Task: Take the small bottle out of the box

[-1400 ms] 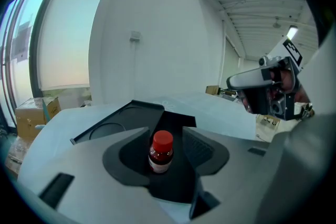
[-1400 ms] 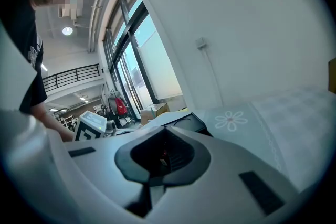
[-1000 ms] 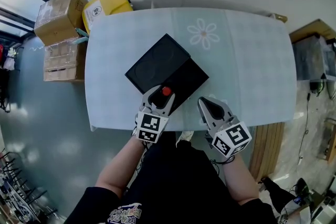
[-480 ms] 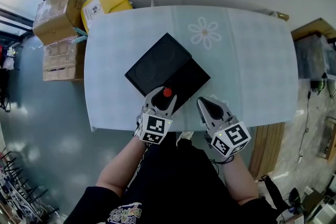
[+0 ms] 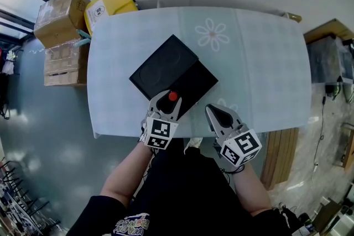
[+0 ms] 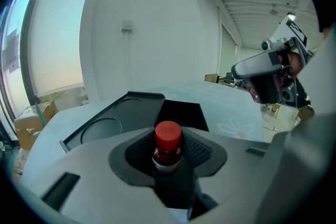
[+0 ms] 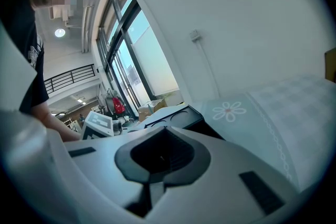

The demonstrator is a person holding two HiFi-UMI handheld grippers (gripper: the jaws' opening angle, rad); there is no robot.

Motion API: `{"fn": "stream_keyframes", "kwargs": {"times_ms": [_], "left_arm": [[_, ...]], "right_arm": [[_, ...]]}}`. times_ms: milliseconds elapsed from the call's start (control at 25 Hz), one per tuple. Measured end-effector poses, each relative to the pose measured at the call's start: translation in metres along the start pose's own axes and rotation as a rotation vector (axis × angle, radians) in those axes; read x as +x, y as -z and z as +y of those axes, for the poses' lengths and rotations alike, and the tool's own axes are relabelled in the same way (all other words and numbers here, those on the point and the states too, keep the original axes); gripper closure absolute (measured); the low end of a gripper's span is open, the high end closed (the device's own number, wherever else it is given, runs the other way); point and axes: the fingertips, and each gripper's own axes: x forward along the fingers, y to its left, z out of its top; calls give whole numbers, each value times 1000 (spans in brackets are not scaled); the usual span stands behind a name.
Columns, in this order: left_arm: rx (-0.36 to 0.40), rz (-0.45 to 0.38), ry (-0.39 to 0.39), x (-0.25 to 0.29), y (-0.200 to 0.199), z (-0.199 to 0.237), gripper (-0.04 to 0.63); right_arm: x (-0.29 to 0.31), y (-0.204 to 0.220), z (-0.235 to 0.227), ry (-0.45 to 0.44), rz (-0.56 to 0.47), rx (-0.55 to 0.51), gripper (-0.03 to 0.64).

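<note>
The small bottle (image 5: 173,96) has a red cap and dark contents, and it stands upright at the near corner of the open black box (image 5: 193,83). My left gripper (image 5: 168,102) reaches over that corner. In the left gripper view the bottle (image 6: 168,147) sits between the dark pads (image 6: 137,152), and the jaws are closing on it with a gap still showing on each side. My right gripper (image 5: 215,113) hovers shut and empty over the table's near edge, right of the box. Its view shows the right gripper (image 7: 160,152) with nothing between its pads.
The box's lid (image 5: 163,66) lies open to the far left of the box, with round recesses in it. The pale table (image 5: 260,63) has a flower print (image 5: 212,35). Cardboard boxes (image 5: 58,14) and a yellow box (image 5: 110,5) stand on the floor past the table's far-left corner.
The left gripper has stayed round the red-capped bottle with hardly any shift. The right gripper has drifted slightly toward the near table edge.
</note>
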Motion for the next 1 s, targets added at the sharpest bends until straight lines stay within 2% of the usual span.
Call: {"fn": "stream_keyframes", "kwargs": {"times_ms": [240,520,1000], "left_arm": [[-15,-15,-10,-13,-7,2,433],[-34,-71,-20,-34,-27,-5,433],[-52,-174,-24,-90,-67,-40,434]], "right_arm": [[-12,-2,4,-3,-11,-14,594],[-28,-7,15,-14,-28,-55,594],[-72,-27,28,-30,-93,-142,594]]}}
